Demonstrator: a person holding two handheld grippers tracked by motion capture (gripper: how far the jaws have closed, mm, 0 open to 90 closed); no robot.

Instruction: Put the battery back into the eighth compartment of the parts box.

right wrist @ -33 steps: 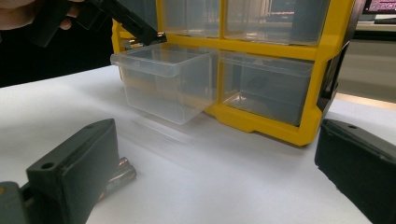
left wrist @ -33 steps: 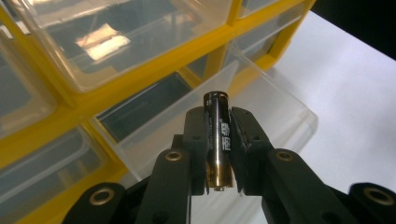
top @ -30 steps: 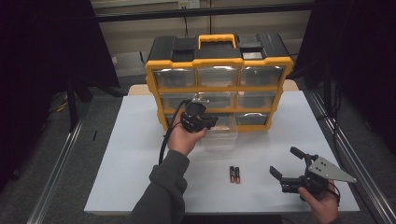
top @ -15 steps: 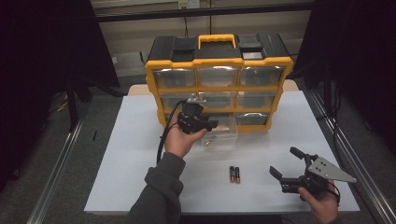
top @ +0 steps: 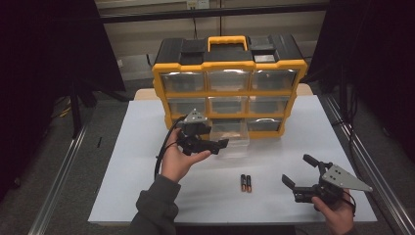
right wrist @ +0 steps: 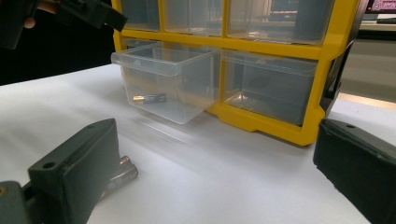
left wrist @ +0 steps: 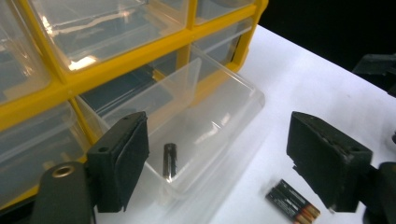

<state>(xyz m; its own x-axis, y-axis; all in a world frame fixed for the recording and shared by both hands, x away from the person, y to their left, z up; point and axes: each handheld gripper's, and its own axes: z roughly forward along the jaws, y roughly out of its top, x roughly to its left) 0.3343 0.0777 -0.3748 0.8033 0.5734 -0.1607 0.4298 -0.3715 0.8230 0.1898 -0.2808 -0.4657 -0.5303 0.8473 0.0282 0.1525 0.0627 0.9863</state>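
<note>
Left claw (top: 208,143) drifted slightly left above open drawer (top: 230,132); right claw (top: 299,172) unmoved.

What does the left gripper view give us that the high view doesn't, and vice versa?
Left gripper view alone: a single battery lying inside the pulled-out clear drawer, seen between that gripper's open fingers.

High view alone: the whole yellow organizer with its black top and handle, three rows of drawers, the table, and both hands, with the left gripper by the drawer and the right gripper low and open near the table's front edge.

Both: the open bottom-middle drawer and the two batteries side by side on the table.
</note>
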